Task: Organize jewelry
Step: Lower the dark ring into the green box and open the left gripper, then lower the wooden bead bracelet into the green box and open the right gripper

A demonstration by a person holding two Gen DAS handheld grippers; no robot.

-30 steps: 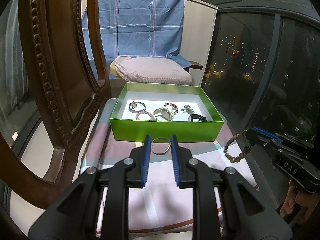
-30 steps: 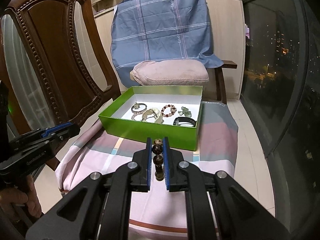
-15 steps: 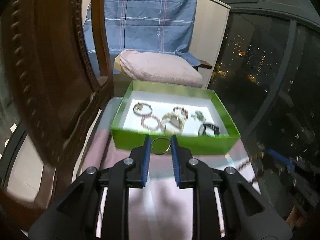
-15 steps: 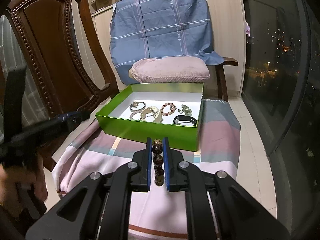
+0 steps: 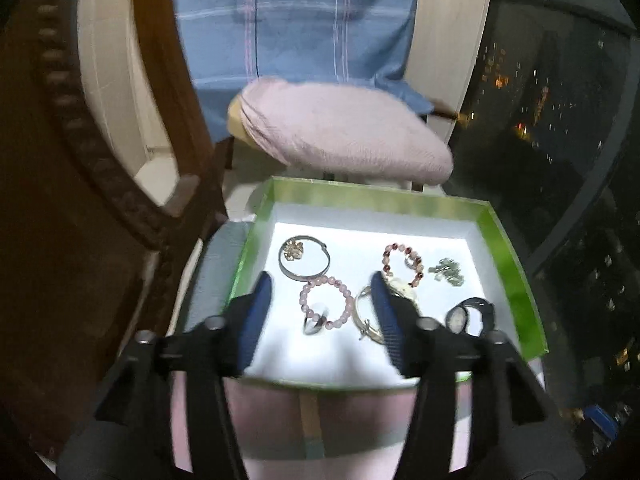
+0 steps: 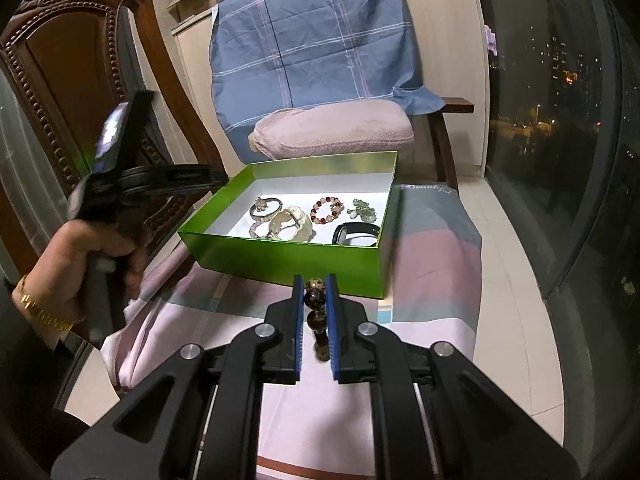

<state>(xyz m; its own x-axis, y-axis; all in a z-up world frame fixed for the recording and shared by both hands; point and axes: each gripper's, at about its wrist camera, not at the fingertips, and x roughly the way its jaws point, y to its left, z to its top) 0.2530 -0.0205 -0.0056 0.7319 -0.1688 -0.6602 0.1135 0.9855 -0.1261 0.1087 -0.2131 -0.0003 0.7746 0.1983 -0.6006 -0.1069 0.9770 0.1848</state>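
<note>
**Ana:** Right wrist view first, biggest things down. What carries it all?

**Ben:** A worktop (image 6: 432, 248) draped in a pink and grey striped cloth. On it sits an open green box (image 6: 296, 258) with a white floor, and behind that a pink cushion (image 6: 332, 134) under a blue checked cloth (image 6: 316, 40). A carved wooden chair (image 6: 60, 92) stands to the left.

**Ana:** And the jewelry in the box?

**Ben:** From the left wrist view: a silver bangle (image 5: 304, 262) with a gold flower charm at the back left, a pale pink bead bracelet (image 5: 326, 302) just in front of it, a red and white bead bracelet (image 5: 402, 262) to the right, a small green cluster (image 5: 448, 272) beyond that, and a black watch (image 5: 470, 316) at the front right. A cream-and-gold piece (image 5: 370, 316) lies partly behind one finger. Inside the pink bracelet is a small blurred item I can't identify.

**Ana:** The grippers?

**Ben:** The left gripper (image 5: 320, 304) hovers over the box's near side, fingers (image 5: 256, 316) wide apart, nothing between them. The right gripper (image 6: 314, 312) is short of the box, above the cloth, fingers clamped on a dark brown bead bracelet (image 6: 314, 300) hanging in a string between the blue pads.
</note>
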